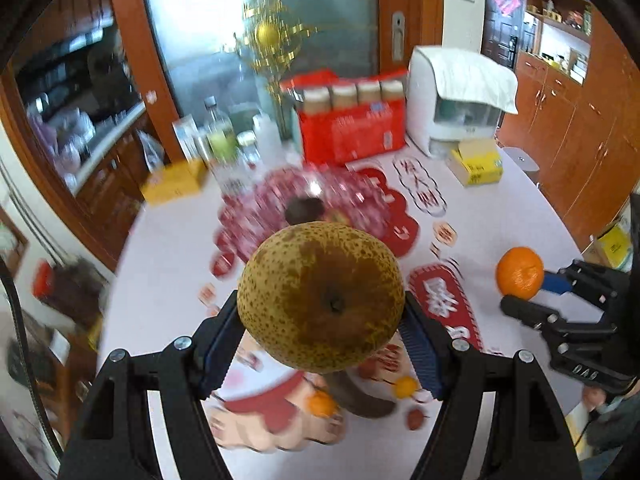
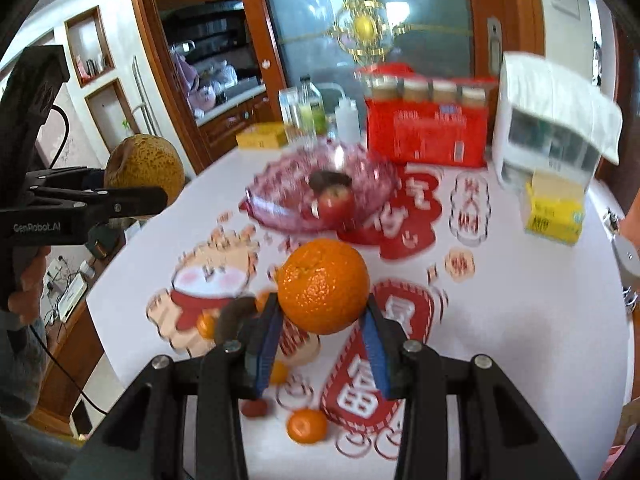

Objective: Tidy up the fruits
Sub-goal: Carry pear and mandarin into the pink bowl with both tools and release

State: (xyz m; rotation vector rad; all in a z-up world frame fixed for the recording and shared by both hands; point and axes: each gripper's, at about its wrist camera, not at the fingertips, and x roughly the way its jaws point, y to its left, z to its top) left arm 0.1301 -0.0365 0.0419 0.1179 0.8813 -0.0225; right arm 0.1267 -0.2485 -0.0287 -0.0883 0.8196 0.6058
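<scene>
My left gripper (image 1: 320, 320) is shut on a big speckled brown pear (image 1: 320, 296) and holds it above the table; it also shows at the left of the right wrist view (image 2: 144, 168). My right gripper (image 2: 323, 320) is shut on an orange (image 2: 323, 285), lifted above the table; it shows at the right of the left wrist view (image 1: 520, 276). A pink glass bowl (image 2: 360, 168) stands mid-table with a red apple (image 2: 335, 202) and a dark fruit (image 2: 330, 178) in it. A small tangerine (image 2: 307, 426) and a dark red fruit (image 2: 254, 408) lie on the table below.
A red carton of jars (image 2: 428, 136), bottles (image 2: 310, 110), yellow boxes (image 2: 554, 216), (image 2: 260, 136) and a white appliance under a cloth (image 2: 556, 120) line the far side. The white tablecloth (image 2: 520, 340) has red prints. Wooden cabinets stand around.
</scene>
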